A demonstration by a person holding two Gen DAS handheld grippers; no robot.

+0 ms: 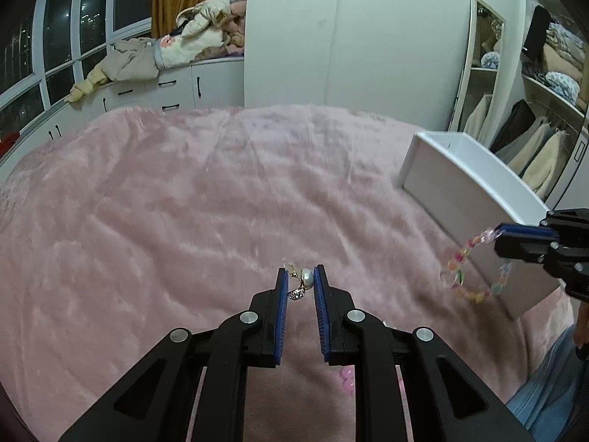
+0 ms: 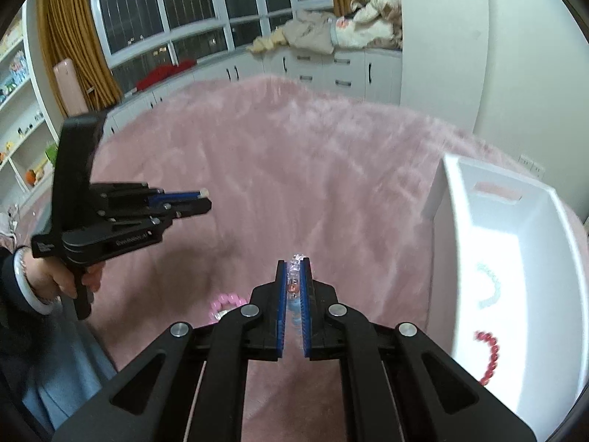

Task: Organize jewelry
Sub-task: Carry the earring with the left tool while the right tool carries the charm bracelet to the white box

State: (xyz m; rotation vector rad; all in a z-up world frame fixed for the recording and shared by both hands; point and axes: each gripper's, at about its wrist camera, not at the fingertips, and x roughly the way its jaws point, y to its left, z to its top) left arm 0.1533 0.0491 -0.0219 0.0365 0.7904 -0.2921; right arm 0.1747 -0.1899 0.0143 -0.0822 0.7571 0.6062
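Pink plush blanket (image 1: 206, 191) covers the bed and fills most of the left wrist view. At the lower centre, the left tongs (image 1: 299, 279) are closed on a small pearl earring (image 1: 304, 280) with gold wire and a sparkling piece hanging below it; it is lifted off the blanket. At the right edge of this frame, the right tongs (image 1: 497, 235) pinch one end of a pastel bead bracelet (image 1: 467, 269), and its loop hangs free in front of the white box (image 1: 452, 184), which stands on the bed at the upper right. A pink bead piece (image 1: 346, 377) shows partly on the blanket under the left tongs.

In the right wrist view, the right tongs (image 2: 293, 269) are at the lower centre, closed tight on the clear beads of the bracelet (image 2: 296, 262). The white box (image 2: 478, 228) stands at the right side of the frame, and inside it lie already a pale bead bracelet (image 2: 491, 287) and a red bead bracelet (image 2: 491, 353). The left tongs (image 2: 200, 199) are at the left, held by a hand (image 2: 64, 276), with the pearl just visible at their tip. A pink bead bracelet (image 2: 226, 304) lies on the blanket at the lower centre-left.

I judge the task is about half done: two pieces are in the box, two are lifted and not yet dropped in, and at least one pink piece waits on the bed.
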